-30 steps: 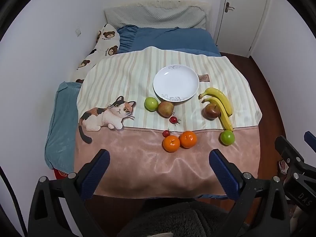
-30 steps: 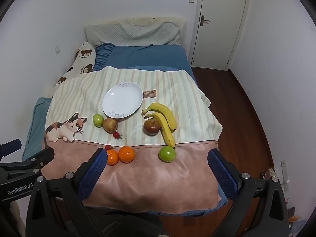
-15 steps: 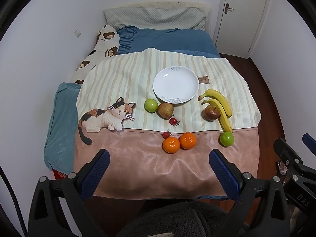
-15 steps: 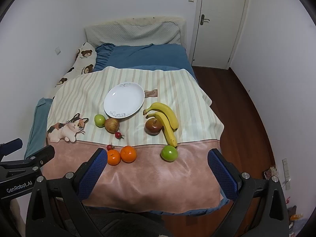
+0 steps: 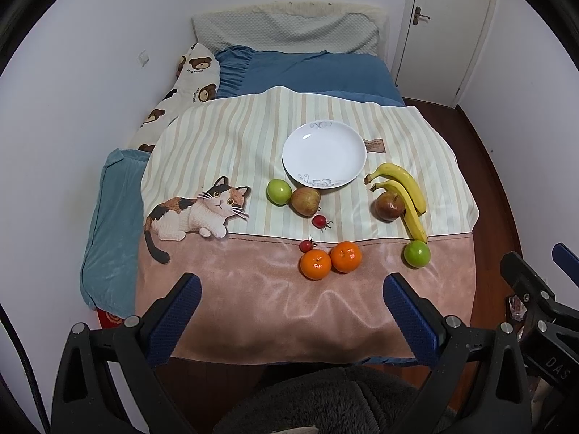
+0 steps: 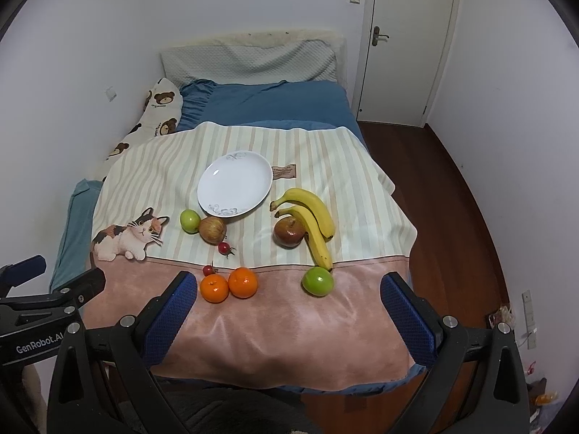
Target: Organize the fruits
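Observation:
An empty white plate (image 5: 324, 152) (image 6: 235, 184) lies on a striped cat-print blanket (image 5: 224, 144). In front of it are a green apple (image 5: 279, 191), a brownish apple (image 5: 306, 200), two cherry tomatoes (image 5: 320, 221), two oranges (image 5: 330, 258) (image 6: 229, 285), a red apple (image 5: 389, 206) (image 6: 288, 232), two bananas (image 5: 403, 195) (image 6: 313, 220) and another green apple (image 5: 417, 254) (image 6: 317, 281). My left gripper (image 5: 289, 311) and right gripper (image 6: 287, 307) are open and empty, held above the bed's near edge, short of the fruit.
The blanket covers a bed with a blue sheet (image 5: 307, 72), a grey pillow (image 5: 286, 32) and a bear-print pillow (image 5: 188, 79) by the left wall. A wooden floor (image 6: 452, 199) and a white door (image 6: 405, 39) are on the right.
Both grippers have moved slightly forward toward the bed; the fruit appears a little nearer. Nothing on the blanket has moved.

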